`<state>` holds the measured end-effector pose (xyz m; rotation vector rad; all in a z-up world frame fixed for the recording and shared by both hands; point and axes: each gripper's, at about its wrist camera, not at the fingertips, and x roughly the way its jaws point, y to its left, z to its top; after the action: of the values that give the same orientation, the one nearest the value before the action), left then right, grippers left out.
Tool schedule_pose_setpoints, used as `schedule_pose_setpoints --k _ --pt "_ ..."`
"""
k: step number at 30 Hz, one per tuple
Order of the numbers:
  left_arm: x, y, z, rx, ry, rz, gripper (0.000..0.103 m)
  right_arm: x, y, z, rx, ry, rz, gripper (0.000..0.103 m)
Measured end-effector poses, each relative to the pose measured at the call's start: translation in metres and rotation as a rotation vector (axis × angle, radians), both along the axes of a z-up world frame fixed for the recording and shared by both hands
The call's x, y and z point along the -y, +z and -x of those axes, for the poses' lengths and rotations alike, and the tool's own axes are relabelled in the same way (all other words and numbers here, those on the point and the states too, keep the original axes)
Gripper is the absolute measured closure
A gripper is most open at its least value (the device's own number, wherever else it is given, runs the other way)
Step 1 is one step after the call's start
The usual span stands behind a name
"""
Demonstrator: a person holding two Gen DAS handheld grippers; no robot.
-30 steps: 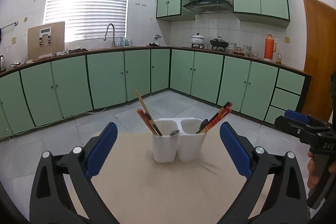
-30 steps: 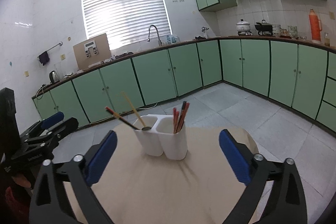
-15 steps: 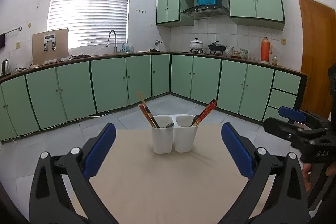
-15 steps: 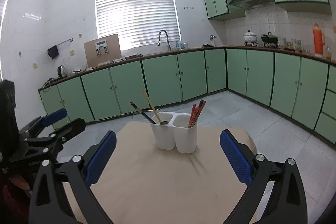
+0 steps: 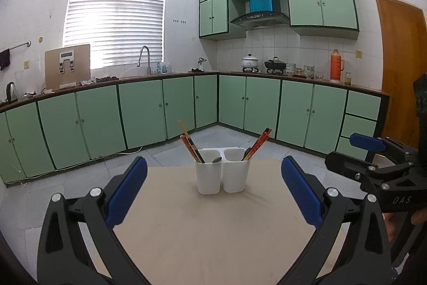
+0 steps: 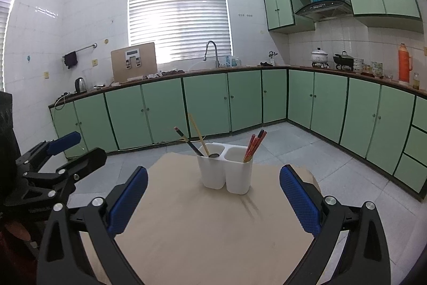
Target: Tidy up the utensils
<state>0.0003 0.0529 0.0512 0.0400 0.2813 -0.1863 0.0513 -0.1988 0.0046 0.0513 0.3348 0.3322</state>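
Left tool (image 5: 213, 188) spread wide and empty; right tool (image 6: 213, 191) just the same, both over the beige bench (image 5: 213, 231). Further out, mid-bench, sits the white plastic two-compartment holder (image 5: 222, 170): wooden and red chopsticks (image 5: 190, 143) plus a spoon on the left, red chopsticks (image 5: 257, 142) on the right.

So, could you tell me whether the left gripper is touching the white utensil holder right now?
Apart. The left wrist view shows the left gripper open, with bare table between its fingers and the white utensil holder.
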Motion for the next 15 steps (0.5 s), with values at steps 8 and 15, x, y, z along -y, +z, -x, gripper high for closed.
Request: schedule_pose_setpoints --k 8,15 --pt "0.002 -0.0014 0.0033 -0.001 0.003 0.006 0.005 -0.0027 -0.0008 0.0012 -0.007 0.01 -0.001 0.006" --pt "-0.0008 -0.004 -0.0011 -0.022 0.01 0.016 0.005 -0.0066 -0.0037 0.002 -0.014 0.013 -0.002 0.006"
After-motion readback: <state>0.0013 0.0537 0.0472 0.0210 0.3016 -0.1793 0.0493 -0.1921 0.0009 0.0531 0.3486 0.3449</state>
